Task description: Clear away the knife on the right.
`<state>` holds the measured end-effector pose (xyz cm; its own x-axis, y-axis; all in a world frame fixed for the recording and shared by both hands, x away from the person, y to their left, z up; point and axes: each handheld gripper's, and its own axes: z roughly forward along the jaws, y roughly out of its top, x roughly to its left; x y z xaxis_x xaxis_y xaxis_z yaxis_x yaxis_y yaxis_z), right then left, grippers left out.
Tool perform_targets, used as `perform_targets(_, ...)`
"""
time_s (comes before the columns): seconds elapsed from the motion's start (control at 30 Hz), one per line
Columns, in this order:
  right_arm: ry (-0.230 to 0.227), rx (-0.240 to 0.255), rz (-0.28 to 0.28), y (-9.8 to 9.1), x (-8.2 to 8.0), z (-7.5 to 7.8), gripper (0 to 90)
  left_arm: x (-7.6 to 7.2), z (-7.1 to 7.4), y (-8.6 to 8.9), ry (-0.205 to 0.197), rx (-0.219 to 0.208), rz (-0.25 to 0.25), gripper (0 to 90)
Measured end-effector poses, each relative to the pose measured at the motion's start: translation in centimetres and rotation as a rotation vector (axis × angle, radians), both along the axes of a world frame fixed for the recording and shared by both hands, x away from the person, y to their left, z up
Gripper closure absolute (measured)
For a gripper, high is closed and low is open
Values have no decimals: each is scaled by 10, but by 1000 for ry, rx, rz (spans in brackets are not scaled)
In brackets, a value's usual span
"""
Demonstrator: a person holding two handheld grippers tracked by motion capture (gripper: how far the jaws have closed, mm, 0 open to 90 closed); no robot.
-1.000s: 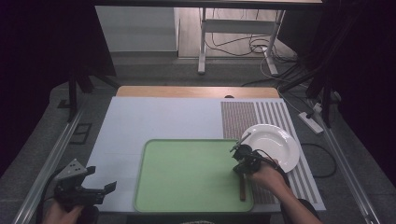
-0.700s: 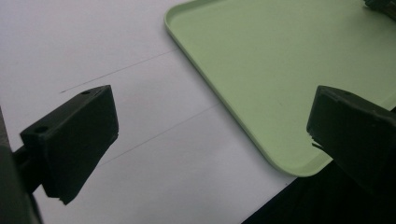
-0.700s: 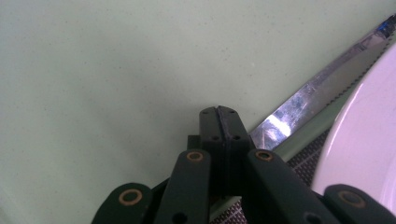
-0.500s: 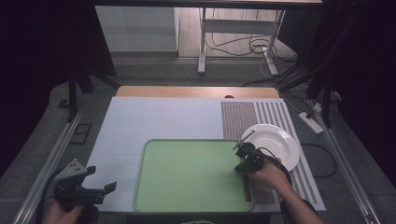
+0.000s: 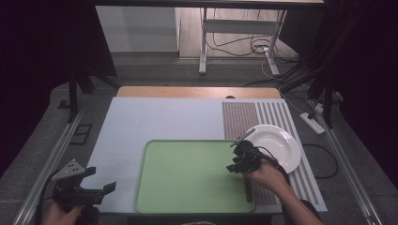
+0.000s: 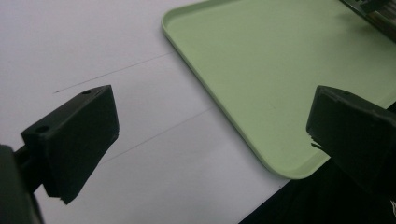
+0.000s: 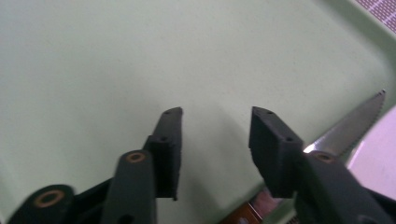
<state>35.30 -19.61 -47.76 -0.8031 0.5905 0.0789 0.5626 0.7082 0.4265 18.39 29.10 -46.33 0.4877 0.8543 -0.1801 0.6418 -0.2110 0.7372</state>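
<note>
A knife with a brown handle (image 5: 247, 191) lies along the right rim of the green tray (image 5: 187, 178). My right gripper (image 5: 234, 161) hovers over that rim, just left of the white plate (image 5: 277, 145). In the right gripper view its jaws (image 7: 215, 114) have just been opening and stand apart with nothing between them above the tray (image 7: 140, 56). The knife's serrated blade (image 7: 350, 128) lies to the right of the right jaw. My left gripper (image 5: 101, 179) is open at the table's front left corner, with its jaws (image 6: 214, 100) wide over the white mat and the tray's near corner (image 6: 261, 70).
A striped brown and white mat (image 5: 244, 117) lies under the plate at the right. The white mat (image 5: 155, 117) covers the rest of the table top. A power strip (image 5: 312, 123) and cables lie on the floor beyond the right edge.
The right hand and the knife's handle have shifted slightly right toward the tray's rim. The left gripper has stayed where it was.
</note>
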Motion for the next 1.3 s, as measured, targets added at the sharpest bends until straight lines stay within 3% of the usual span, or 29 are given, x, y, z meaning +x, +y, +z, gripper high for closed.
perform_targets(0.23, -21, 29, -6, 2, -1, 1, 335, 0, 0, 0, -2, -1, 0, 22)
perform_targets(0.37, -56, 39, -26, 3, -1, 4, 235, 0, 0, 0, -2, 0, -1, 22)
perform_targets(0.6, -94, 57, -25, 3, -4, 7, 159, 0, 0, 0, -1, -3, 1, 22)
perform_targets(0.77, -113, 70, -28, 4, -6, 8, 45, 0, 0, 0, -3, -1, 0, 22)
perform_targets(0.93, -115, 87, -25, 2, -5, 8, 10, 0, 0, 0, -2, -2, 0, 22)
perform_targets(1.1, -153, 82, -29, -1, -6, 11, 0, 0, 0, 0, -2, -2, 0, 22)
perform_targets(1.3, -172, 127, -38, -6, -7, 14, 0, 0, 0, 0, -2, 0, 0, 22)
